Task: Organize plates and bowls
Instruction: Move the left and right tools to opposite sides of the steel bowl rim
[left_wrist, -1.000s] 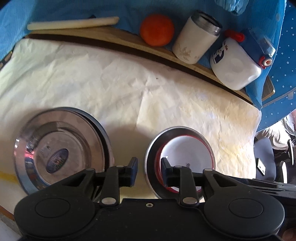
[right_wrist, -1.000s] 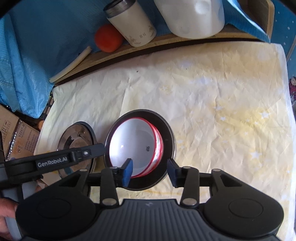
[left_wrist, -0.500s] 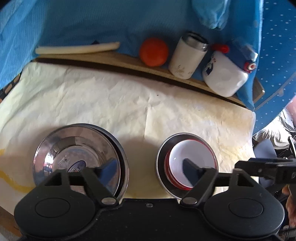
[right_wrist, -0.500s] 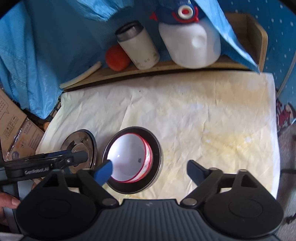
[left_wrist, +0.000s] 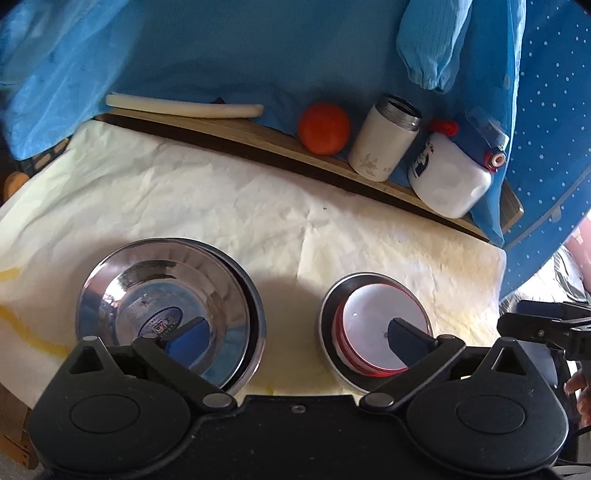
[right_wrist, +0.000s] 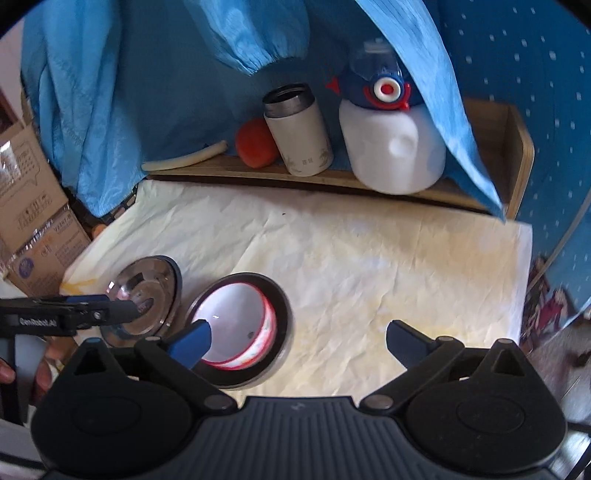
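A steel bowl (left_wrist: 162, 295) sits nested in a dark plate (left_wrist: 255, 306) at the left of the cream paper. A white bowl with a red rim (left_wrist: 376, 325) sits inside a dark-rimmed steel plate (left_wrist: 327, 314) to its right. My left gripper (left_wrist: 295, 336) is open and empty, raised above the gap between the two stacks. In the right wrist view, the white bowl (right_wrist: 236, 321) sits in its plate (right_wrist: 286, 314), with the steel bowl (right_wrist: 147, 288) left of it. My right gripper (right_wrist: 295, 339) is open and empty, raised to the right of the white bowl.
A wooden shelf (left_wrist: 258, 136) along the back holds a white stick (left_wrist: 184, 109), an orange (left_wrist: 324, 128), a white flask (left_wrist: 384, 138) and a white jug (left_wrist: 450, 173). Blue cloth hangs behind. Cardboard boxes (right_wrist: 33, 206) stand at the left.
Both grippers have opened wide, let go of the plate with the white bowl, and pulled back and up. The two stacks rest on the paper.
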